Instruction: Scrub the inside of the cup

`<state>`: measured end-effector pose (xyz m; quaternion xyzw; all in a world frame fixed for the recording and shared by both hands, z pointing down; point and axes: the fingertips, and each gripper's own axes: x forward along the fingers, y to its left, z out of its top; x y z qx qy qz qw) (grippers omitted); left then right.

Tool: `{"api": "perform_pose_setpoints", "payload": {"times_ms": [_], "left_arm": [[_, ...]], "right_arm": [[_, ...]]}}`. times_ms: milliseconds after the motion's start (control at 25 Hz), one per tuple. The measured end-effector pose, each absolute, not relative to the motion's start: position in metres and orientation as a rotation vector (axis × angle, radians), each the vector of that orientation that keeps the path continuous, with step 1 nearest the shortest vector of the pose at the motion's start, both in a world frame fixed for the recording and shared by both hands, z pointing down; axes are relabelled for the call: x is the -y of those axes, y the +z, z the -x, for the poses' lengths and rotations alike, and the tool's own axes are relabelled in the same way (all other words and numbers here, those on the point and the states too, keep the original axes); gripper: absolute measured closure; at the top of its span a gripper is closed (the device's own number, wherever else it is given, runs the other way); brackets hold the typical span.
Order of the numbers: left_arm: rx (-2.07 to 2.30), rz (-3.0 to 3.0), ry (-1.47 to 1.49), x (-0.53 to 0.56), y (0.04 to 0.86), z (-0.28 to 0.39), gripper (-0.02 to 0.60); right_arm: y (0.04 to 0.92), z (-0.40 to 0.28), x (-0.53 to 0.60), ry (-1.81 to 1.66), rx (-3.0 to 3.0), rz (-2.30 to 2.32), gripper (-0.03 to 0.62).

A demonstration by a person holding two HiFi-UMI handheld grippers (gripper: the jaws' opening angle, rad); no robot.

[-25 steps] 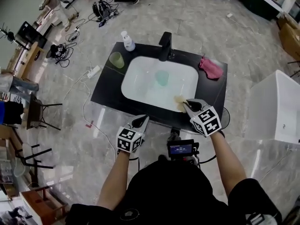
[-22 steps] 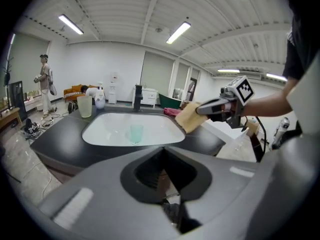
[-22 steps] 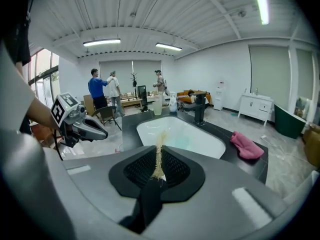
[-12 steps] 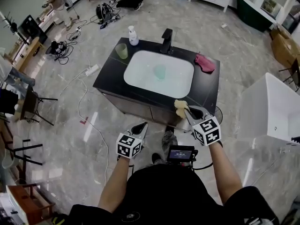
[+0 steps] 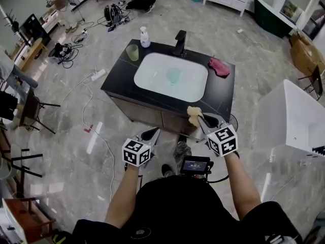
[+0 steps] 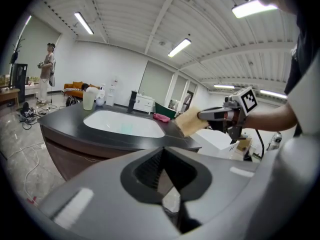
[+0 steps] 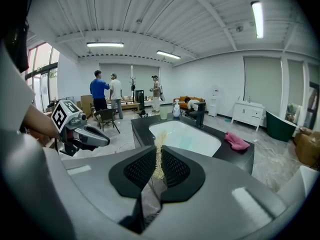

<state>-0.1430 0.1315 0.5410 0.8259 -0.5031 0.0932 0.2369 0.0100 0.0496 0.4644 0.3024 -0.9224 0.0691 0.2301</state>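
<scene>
A translucent teal cup stands in the white basin of a black sink counter. My right gripper is shut on a yellow sponge and hovers off the counter's near right corner; the sponge shows edge-on between the jaws. My left gripper is shut with nothing in it, off the counter's near side. In the left gripper view its jaws meet with no gap, and the right gripper holds the sponge beyond them.
A green cup, a soap bottle, a black faucet and a pink cloth are on the counter. A white tub stands at the right. Cables, chairs and several people are at the far left.
Both grippers have drawn back from the counter's near edge, and the view has pulled away with them. The sponge stays in the right gripper. The left stays shut.
</scene>
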Motion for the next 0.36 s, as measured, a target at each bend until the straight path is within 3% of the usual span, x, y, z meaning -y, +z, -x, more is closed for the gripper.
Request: {"api": "perform_pose_setpoints", "payload": {"times_ms": [360], "left_arm": [[1.338,-2.293,0.243,-0.134,0.538,0.122,0.581]], "right_arm": [[0.465,-0.008,-0.056,0.169,2.532,-0.798,0.559]]}}
